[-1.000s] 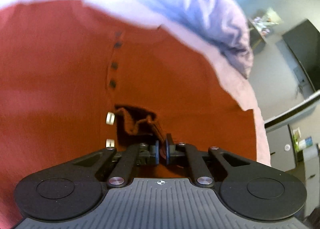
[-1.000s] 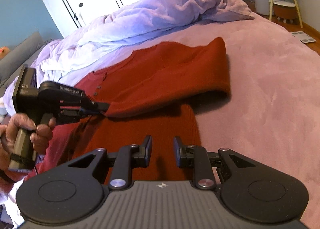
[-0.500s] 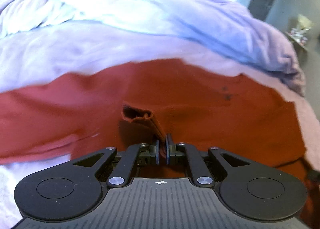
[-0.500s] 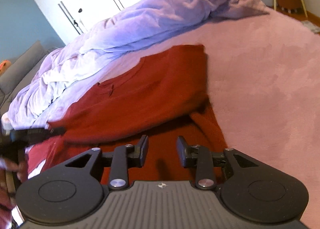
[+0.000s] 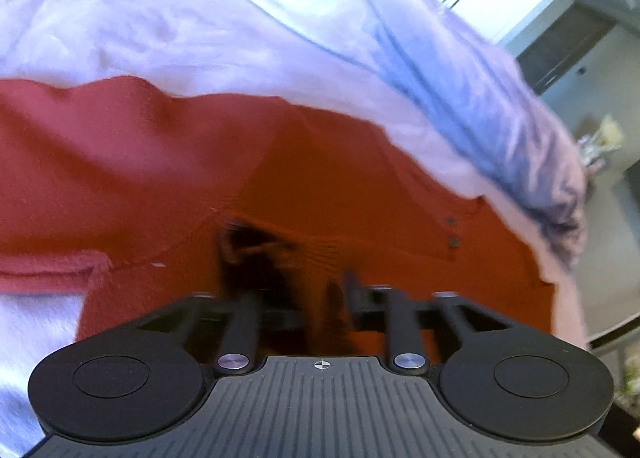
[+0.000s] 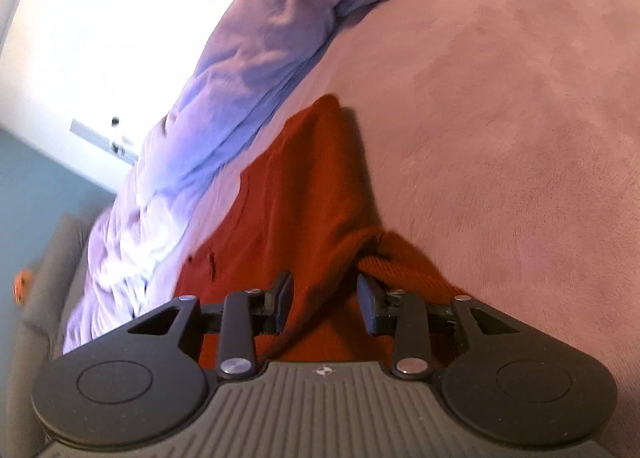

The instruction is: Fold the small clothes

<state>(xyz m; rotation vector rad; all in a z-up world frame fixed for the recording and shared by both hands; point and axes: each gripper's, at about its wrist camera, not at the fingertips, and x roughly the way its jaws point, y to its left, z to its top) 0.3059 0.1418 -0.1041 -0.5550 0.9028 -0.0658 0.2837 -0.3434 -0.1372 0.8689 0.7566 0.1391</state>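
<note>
Pink bedspread: sweater cuff just released, left gripper blurred but parted; right gripper opening, empty, sleeve fold seemingly laid.

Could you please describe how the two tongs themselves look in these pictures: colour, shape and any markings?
Both look alike. The left tongs and the right tongs are matte black, with a grey ribbed plate at the base bearing a small white crosshair mark. Two round black discs flank the plate. Black link bars with silver round pivot screws carry two flat black fingers. No cables, hands or sleeves show.
</note>
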